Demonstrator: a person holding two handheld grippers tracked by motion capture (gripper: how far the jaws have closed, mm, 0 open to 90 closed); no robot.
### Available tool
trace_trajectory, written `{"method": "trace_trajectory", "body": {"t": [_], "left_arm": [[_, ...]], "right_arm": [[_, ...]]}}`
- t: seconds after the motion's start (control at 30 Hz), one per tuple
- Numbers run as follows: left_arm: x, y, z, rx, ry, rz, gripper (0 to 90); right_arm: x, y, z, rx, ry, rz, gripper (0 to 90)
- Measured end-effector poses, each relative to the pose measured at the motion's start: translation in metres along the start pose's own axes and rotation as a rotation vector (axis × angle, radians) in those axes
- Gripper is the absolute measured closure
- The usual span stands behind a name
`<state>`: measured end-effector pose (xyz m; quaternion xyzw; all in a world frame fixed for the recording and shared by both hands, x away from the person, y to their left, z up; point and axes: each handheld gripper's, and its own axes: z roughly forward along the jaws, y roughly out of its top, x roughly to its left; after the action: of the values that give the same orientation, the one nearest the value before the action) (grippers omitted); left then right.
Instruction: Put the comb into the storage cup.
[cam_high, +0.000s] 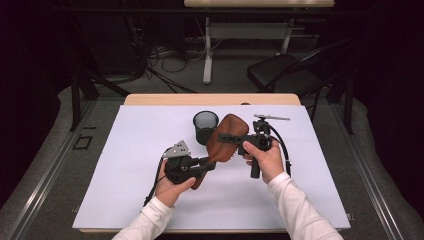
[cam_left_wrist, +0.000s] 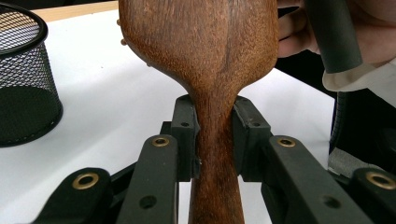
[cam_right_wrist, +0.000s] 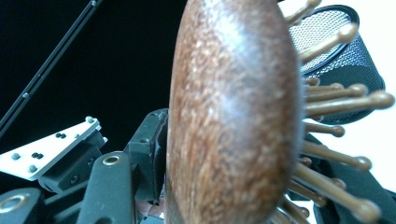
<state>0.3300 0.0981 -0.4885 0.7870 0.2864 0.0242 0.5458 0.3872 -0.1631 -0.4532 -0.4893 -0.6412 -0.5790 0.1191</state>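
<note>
While left tongs (cam_left_wrist: 215, 140) clamp its handle, hairbrush (cam_high: 226, 139) meets right tongs (cam_high: 231, 138).

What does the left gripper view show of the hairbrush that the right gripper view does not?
The left gripper view alone shows the wooden hairbrush from its smooth back, with the left gripper clamped on the narrow neck of the handle. The right gripper view alone shows the brush edge-on, its ball-tipped wooden pins sticking out to one side, and the right gripper closed across the head. Both show the black mesh cup on the white table.
</note>
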Motion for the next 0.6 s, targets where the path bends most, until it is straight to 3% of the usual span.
{"method": "trace_trajectory", "body": {"t": [0.6], "left_arm": [[0.0011, -0.0013, 0.0022, 0.008, -0.008, -0.007, 72.9]], "right_arm": [[0.0006, 0.0010, -0.0005, 0.019, -0.022, 0.054, 45.1]]}}
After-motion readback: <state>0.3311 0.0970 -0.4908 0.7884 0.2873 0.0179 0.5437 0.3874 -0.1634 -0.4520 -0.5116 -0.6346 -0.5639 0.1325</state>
